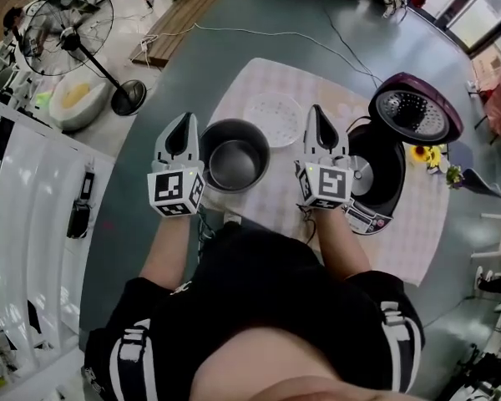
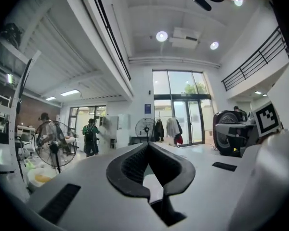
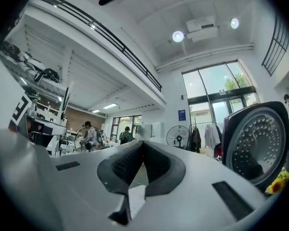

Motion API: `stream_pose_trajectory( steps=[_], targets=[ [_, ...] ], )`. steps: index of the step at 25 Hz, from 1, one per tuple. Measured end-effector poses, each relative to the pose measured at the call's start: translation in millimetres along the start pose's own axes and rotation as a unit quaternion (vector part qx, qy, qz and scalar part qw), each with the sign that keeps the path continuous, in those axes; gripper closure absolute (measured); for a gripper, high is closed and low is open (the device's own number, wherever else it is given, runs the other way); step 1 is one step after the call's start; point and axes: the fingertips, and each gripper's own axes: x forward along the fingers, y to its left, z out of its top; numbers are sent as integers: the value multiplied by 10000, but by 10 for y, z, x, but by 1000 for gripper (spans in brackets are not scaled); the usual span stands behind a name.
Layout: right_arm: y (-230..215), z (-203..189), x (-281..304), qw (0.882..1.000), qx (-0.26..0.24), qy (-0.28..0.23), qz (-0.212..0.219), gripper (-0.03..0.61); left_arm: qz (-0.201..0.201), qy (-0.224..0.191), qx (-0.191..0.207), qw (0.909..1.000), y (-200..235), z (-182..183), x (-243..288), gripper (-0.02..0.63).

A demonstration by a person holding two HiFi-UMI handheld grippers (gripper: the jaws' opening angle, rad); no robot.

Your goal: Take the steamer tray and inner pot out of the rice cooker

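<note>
The dark metal inner pot (image 1: pixel 234 154) stands on the small table (image 1: pixel 417 241), outside the cooker. Just behind it lies the white perforated steamer tray (image 1: pixel 273 118). At the right, the rice cooker (image 1: pixel 377 172) gapes, its purple lid (image 1: pixel 414 107) swung up; that lid (image 3: pixel 258 142) also fills the right of the right gripper view. My left gripper (image 1: pixel 186 117) is held up left of the pot, shut and empty. My right gripper (image 1: pixel 316 109) hovers between tray and cooker, also shut with nothing in it. Both point level into the room, jaws together (image 2: pixel 148 145) (image 3: pixel 142 141).
A standing fan (image 1: pixel 67 36) and a beige tub (image 1: pixel 73 98) are on the floor at the upper left. White shelving (image 1: pixel 33 224) runs along the left. Yellow flowers (image 1: pixel 423 154) sit beside the cooker. Cables (image 1: pixel 259 32) trail over the floor beyond the table.
</note>
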Motion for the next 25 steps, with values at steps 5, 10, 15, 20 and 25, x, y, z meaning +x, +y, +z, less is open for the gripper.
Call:
stream_pose_trajectory(
  steps=[5, 10, 15, 20, 25],
  targets=[
    [-140, 23, -106, 9999, 58, 1, -116, 581, -373, 164, 11, 9992, -335, -87, 174, 611],
    [-389, -46, -184, 9992, 39, 217, -319, 581, -733, 222, 69, 9970, -627, -88, 382, 611],
    [-732, -61, -399, 9965, 66, 211, -805, 581, -1215, 172, 255, 9921, -993, -57, 581, 611],
    [-1004, -90, -657, 9918, 56, 273, -1247, 581, -1684, 85, 370, 9850, -1361, -16, 709, 611],
    [-1209, -132, -873, 9874, 12, 340, -1545, 581, -1984, 151, 297, 9796, -1635, -57, 797, 611]
  ],
)
